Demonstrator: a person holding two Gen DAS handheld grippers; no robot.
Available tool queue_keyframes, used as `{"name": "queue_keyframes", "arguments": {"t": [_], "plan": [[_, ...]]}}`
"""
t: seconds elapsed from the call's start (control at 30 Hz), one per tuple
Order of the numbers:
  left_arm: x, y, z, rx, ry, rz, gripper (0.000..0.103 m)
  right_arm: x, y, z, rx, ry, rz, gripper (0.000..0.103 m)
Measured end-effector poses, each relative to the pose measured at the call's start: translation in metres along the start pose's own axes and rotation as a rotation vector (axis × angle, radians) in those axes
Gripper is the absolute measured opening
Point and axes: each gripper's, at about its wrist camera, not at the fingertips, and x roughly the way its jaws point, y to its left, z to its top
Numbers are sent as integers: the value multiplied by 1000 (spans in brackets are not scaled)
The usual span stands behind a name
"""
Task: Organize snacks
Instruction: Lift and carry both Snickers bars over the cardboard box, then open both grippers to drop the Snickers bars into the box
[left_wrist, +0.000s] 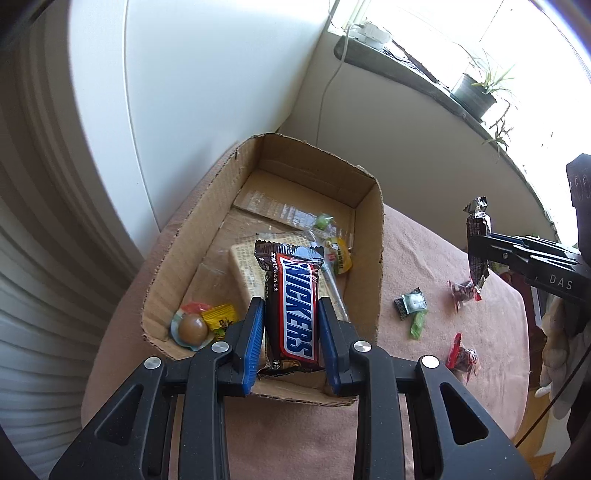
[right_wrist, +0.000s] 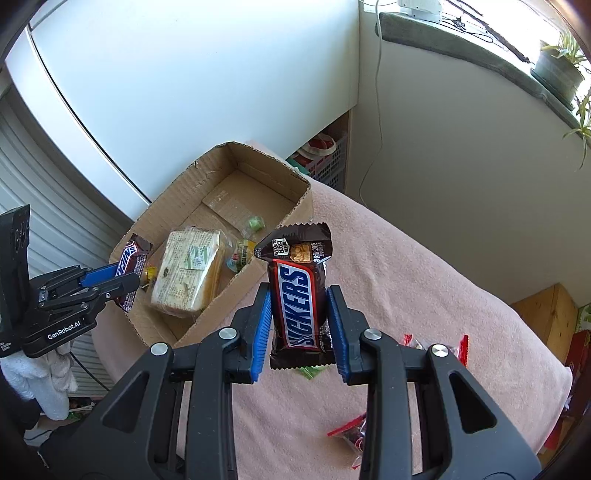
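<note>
the left gripper (left_wrist: 291, 325) pinches a glossy brown snickers bar (left_wrist: 291, 306) between ribbed blue pads, held over the near end of the open corrugated cardboard box (left_wrist: 373, 236). the right gripper (right_wrist: 300, 326) likewise clamps a second snickers bar (right_wrist: 298, 295) above the soft pink cloth (right_wrist: 424, 280). farther in the box lie a clear-wrapped cracker pack (right_wrist: 188, 269) and small crinkly candies (left_wrist: 334, 254).
</note>
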Motion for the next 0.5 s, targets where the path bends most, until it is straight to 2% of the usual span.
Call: {"name": "queue_keyframes", "arguments": {"t": [0.2, 0.5], "plan": [[-1, 16, 3, -27, -11, 29, 27, 20, 21, 16, -53, 17, 11, 31], [3, 27, 3, -49, -4, 35, 27, 49, 50, 34, -105, 50, 28, 31]]}}
